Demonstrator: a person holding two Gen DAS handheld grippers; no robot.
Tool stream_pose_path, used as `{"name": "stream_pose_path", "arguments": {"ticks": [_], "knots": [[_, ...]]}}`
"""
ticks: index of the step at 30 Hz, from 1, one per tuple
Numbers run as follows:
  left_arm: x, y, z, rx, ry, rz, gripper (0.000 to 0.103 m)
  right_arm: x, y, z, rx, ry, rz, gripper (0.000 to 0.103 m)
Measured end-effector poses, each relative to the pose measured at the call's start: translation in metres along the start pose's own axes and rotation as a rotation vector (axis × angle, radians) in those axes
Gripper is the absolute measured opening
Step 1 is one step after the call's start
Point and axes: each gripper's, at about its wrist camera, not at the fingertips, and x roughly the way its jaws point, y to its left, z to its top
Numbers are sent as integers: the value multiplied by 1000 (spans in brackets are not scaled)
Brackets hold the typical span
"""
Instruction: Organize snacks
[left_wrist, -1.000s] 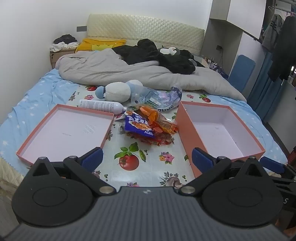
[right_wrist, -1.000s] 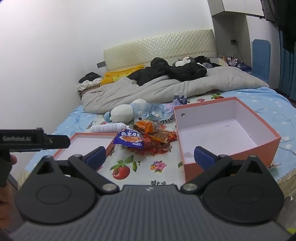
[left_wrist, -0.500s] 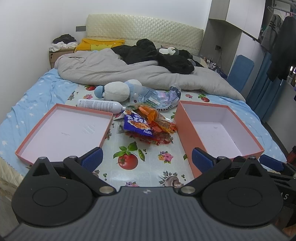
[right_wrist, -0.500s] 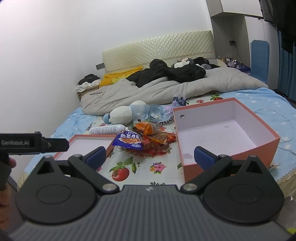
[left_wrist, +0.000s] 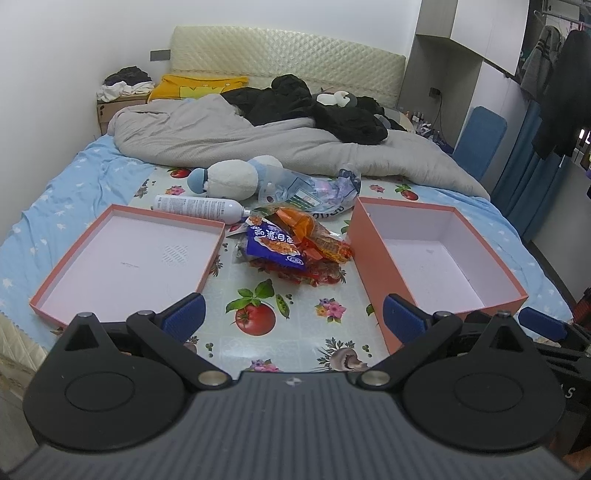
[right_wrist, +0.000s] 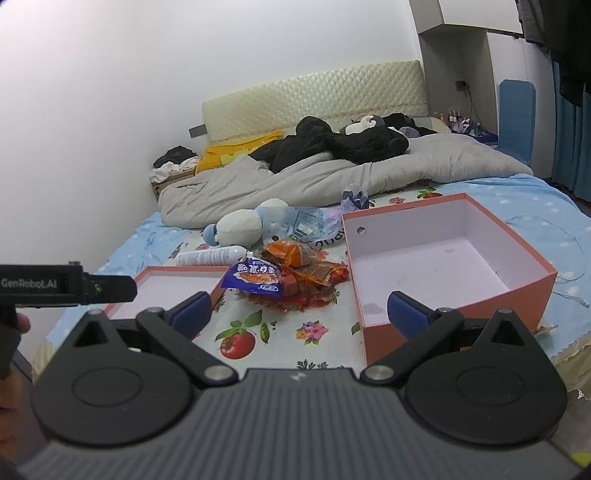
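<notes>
- A home bedroom: a bed (left_wrist: 74, 206) with a blue star-printed sheet and a quilted cream headboard (left_wrist: 288, 55).
- A rumpled grey duvet (left_wrist: 236, 144), a plush toy (left_wrist: 231, 179) and dark clothes (left_wrist: 317, 107) lie on it.
- Garments (left_wrist: 557, 81) hang by white cupboards (left_wrist: 465, 33).

We hold the right gripper (right_wrist: 299, 314) with its blue pads spread wide and nothing between them, above the fruit-print cloth (right_wrist: 280, 332). Straight ahead of the fingers lies the snack pile (right_wrist: 291, 280), a blue packet (right_wrist: 255, 278) on top of orange and red ones; ahead to the right sits the deep salmon box (right_wrist: 454, 310), open, its near corner just beyond the right pad. Ahead to the left we see the shallow salmon lid (right_wrist: 177, 284), a white bottle (right_wrist: 210, 255) lying past it, and the left gripper (right_wrist: 66, 286) at the far left edge, its jaw state not discernible.
</notes>
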Motion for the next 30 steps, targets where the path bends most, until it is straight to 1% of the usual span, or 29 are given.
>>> {"name": "stream_pose_path", "arguments": {"ticks": [13,16,30], "knots": [[3,2,-4,0,1,-4,103,0,0,1,-3,-4,0,103],[7,3,-4,-1,1,-1,103,0,-1,1,1,-5,15,103],[6,1,-5,5,2,-9,103,0,1,0,-7,6,0,103]]}}
